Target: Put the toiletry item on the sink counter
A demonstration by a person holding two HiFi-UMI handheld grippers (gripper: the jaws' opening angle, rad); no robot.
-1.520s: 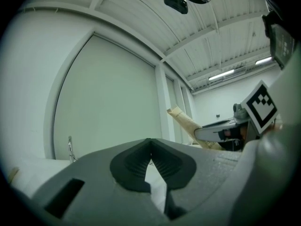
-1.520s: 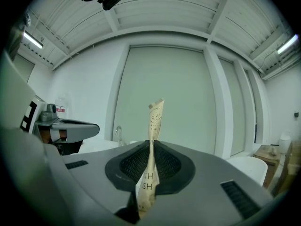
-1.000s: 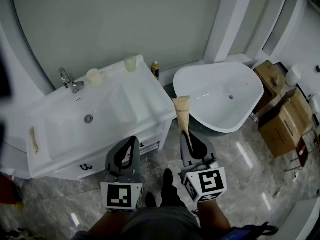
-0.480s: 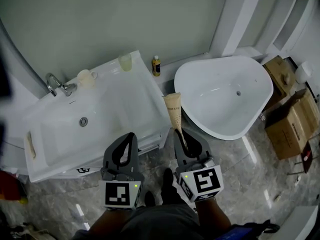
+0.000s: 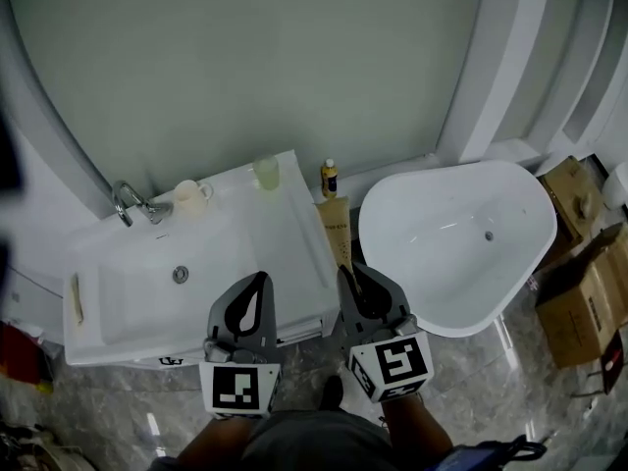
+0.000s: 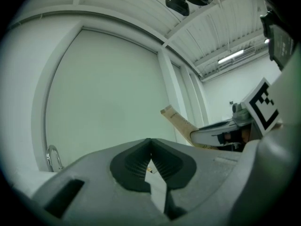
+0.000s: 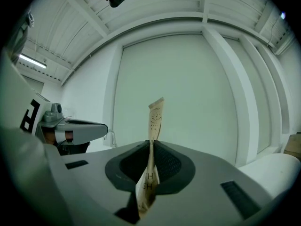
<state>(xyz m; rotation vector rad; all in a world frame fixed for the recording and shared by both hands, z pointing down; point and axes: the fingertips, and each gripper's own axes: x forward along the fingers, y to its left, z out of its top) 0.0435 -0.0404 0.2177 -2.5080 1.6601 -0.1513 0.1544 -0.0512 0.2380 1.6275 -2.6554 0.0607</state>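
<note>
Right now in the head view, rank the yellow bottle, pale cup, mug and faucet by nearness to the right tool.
1. Yellow bottle, right of the counter's back corner.
2. Pale cup, counter's back edge.
3. Mug, farther left.
4. Faucet, far left.

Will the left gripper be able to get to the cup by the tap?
Probably yes. The left gripper holds nothing, and only the sink basin lies between it and the cup. Its jaws are shut, so they must open first.

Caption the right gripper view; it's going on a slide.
Right gripper shut on a beige toiletry tube, held upright before a pale wall, left gripper alongside.
</note>
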